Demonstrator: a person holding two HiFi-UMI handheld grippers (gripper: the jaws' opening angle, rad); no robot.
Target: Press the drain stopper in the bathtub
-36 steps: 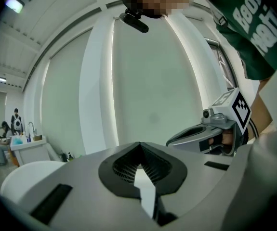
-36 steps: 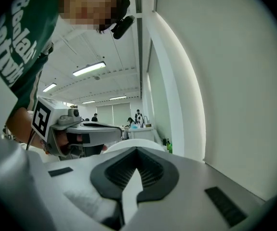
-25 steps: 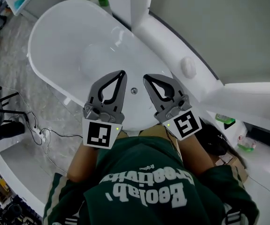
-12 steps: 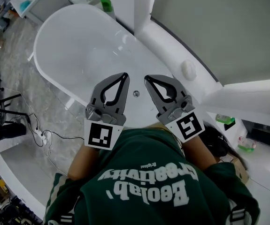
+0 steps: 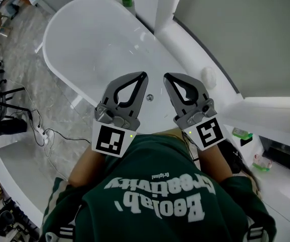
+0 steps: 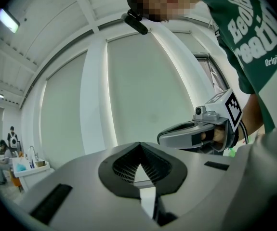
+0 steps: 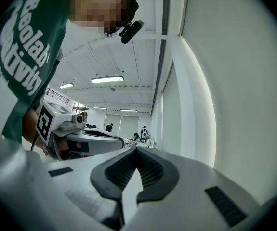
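Both grippers have edged forward over the bathtub [image 5: 84, 39]. Left gripper [image 5: 141, 76] and right gripper [image 5: 168, 77], jaws together and empty, flank the drain stopper [image 5: 150, 98], apparently above it.

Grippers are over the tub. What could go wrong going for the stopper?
The stopper is small, and neither gripper view shows it; both point up, so aim rests on the head view alone.
The left gripper and right gripper, both shut, sit close together and may knock each other.
The tub looks glossy; a tip might slide off.
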